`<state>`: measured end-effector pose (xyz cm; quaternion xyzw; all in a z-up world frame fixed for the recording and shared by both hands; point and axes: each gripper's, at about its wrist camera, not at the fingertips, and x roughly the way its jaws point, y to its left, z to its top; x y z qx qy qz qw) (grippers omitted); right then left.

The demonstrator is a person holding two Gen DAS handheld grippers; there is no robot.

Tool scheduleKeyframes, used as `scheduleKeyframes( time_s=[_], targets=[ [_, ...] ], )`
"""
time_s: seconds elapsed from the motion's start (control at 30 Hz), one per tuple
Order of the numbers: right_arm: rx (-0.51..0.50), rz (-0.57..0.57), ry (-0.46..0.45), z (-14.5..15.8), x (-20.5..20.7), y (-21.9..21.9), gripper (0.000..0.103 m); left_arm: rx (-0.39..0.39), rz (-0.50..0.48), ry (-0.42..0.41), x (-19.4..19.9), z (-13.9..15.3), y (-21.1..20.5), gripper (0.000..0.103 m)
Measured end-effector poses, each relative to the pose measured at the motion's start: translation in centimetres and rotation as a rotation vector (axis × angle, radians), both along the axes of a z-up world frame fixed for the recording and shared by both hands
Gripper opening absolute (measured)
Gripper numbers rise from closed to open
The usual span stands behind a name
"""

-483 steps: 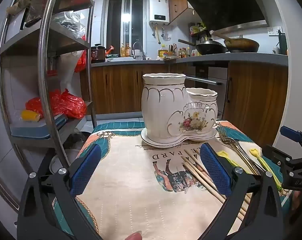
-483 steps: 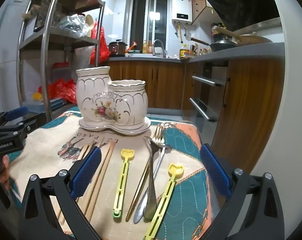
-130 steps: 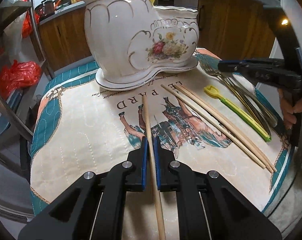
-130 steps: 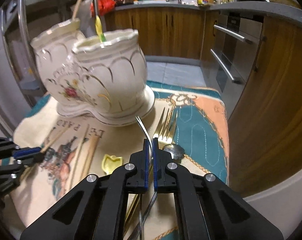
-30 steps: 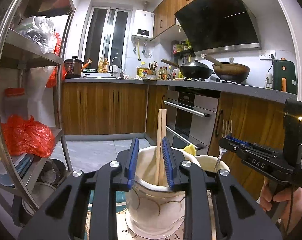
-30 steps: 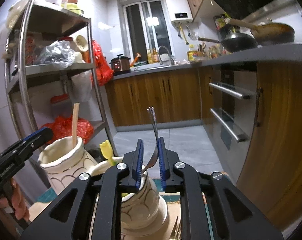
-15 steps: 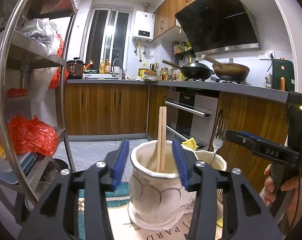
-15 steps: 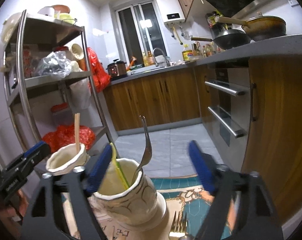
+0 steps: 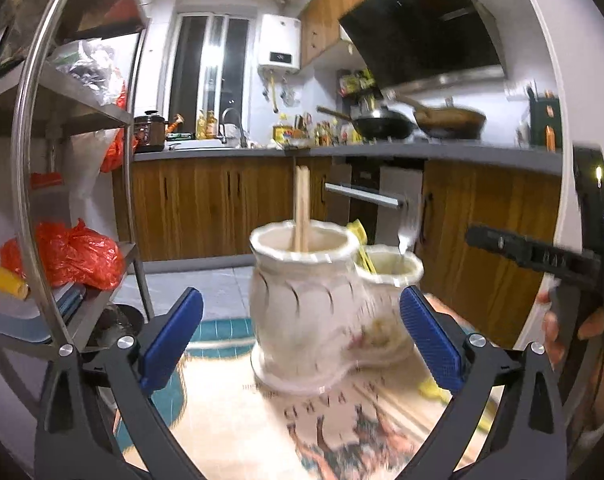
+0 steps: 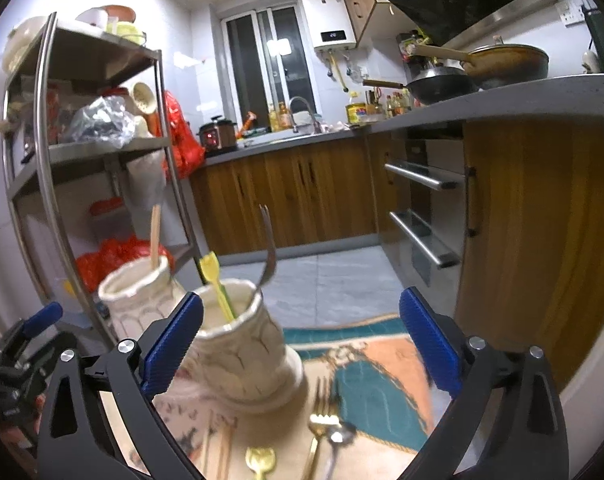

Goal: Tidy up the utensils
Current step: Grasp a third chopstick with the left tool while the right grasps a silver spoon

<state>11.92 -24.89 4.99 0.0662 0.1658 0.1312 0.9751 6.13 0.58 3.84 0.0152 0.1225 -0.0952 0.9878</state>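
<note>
A white ceramic double holder [image 9: 302, 308] stands on the patterned cloth. Two wooden chopsticks [image 9: 301, 208] stand in its taller pot. The shorter pot [image 10: 238, 344] holds a yellow utensil [image 10: 216, 284] and a silver fork [image 10: 268, 248], tines up. My left gripper [image 9: 301, 298] is pulled back from the holder, its jaws opening wide and touching nothing. My right gripper [image 10: 301, 298] is also opening, with nothing pressed between its pads; the shorter pot sits ahead of its left finger. A gold fork [image 10: 322, 420], a silver spoon [image 10: 338, 440] and a gold spoon [image 10: 260, 460] lie on the cloth.
A steel shelf rack [image 9: 74, 128] with red bags [image 9: 74, 256] stands left of the table. Wooden cabinets [image 10: 310, 196] and an oven [image 10: 426, 216] run behind and to the right. A hand [image 9: 558, 332] holds the right gripper at the right edge of the left wrist view.
Both grippers opened and let go: the chopstick now stands in the taller pot, the fork in the shorter one. Both have drawn back from the holder.
</note>
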Motion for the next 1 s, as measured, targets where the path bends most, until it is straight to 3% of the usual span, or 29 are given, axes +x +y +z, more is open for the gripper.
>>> scheduleKeyframes(
  time_s=[0.43,0.6,1.0],
  targets=[
    [-0.069,-0.019,0.095,-3.5,-3.8,-2.2,0.098,0.046,-0.039,0.131,-2.5,-2.8,-1.9,0.097],
    [-0.073,-0.021,0.146,-4.7,-4.5,-3.1,0.098,0.002,-0.035,0.213,-2.2,-3.6,-1.6,0.097],
    [-0.143,-0.02,0.189,-5.7,-3.8,-2.7,0.098,0.041,0.059,0.402,-0.3,-5.8,-4.5,0.097]
  ],
)
